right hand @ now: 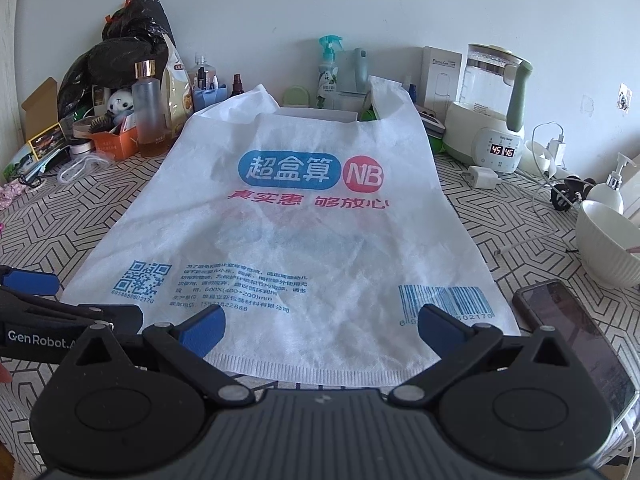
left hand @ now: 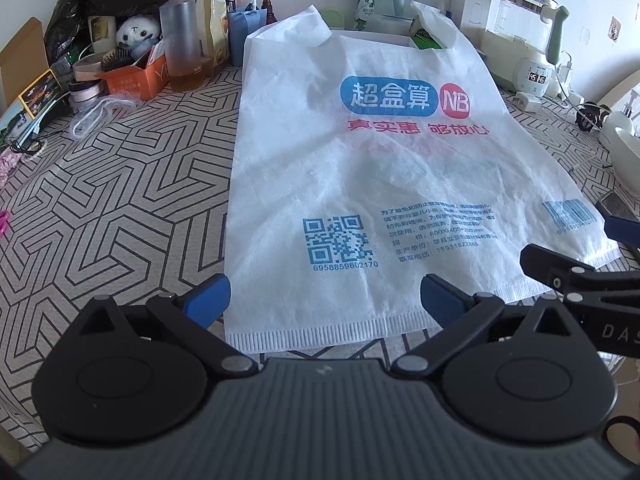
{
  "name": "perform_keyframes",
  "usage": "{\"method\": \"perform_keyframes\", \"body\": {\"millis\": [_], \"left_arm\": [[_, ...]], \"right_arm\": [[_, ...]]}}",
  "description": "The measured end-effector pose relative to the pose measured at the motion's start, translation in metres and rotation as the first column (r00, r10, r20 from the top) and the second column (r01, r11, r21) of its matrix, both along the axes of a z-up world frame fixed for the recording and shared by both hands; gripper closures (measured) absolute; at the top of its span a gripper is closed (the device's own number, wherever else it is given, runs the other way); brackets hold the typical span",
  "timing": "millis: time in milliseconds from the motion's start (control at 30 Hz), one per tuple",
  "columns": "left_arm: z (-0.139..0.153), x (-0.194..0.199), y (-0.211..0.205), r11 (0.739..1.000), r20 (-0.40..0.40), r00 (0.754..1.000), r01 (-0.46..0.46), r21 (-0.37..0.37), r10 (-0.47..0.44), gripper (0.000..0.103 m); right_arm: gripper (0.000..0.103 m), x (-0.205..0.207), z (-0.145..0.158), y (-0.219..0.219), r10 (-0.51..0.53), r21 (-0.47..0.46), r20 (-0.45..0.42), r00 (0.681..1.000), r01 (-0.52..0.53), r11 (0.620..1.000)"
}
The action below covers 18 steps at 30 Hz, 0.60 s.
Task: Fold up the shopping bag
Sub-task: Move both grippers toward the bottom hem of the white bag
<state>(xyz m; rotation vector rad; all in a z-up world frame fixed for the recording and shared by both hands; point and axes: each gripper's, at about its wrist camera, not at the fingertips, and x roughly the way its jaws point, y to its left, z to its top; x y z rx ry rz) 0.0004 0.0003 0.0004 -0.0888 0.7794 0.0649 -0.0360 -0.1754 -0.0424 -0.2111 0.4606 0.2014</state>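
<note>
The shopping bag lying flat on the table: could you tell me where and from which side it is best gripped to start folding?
Probably the shopping bag is best gripped at its bottom hem, near the two near corners. It lies flat, handles pointing away, the crimped hem nearest. The open left gripper and open right gripper already face that edge, so come in low from the near side.

Plain white wall [right hand: 320,0]; patterned tablecloth [left hand: 120,184].

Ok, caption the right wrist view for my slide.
Open right claw poised at the bottom hem of a flat white shopping bag; nothing folded.
</note>
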Motion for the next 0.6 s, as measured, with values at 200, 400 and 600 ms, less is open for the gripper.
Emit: {"method": "perform_keyframes", "body": {"millis": [200,400,600], "left_arm": [[0.004,0.004,0.003,1.000,-0.015,1.000,-0.004,0.018,0.004,0.000],[-0.001,0.003,0.000,0.999,-0.038,0.999,-0.015,0.042,0.016,0.000],[-0.009,0.002,0.004,1.000,-0.066,0.998,-0.006,-0.003,0.005,0.000]], "right_arm": [[0.000,-0.011,0.000,0.010,0.005,-0.054,0.030,1.000,-0.003,0.999],[0.000,-0.006,-0.004,0.011,0.037,-0.042,-0.031,0.999,-0.038,0.998],[0.000,-0.002,-0.008,0.006,0.038,-0.039,-0.043,0.998,-0.040,0.998]]}}
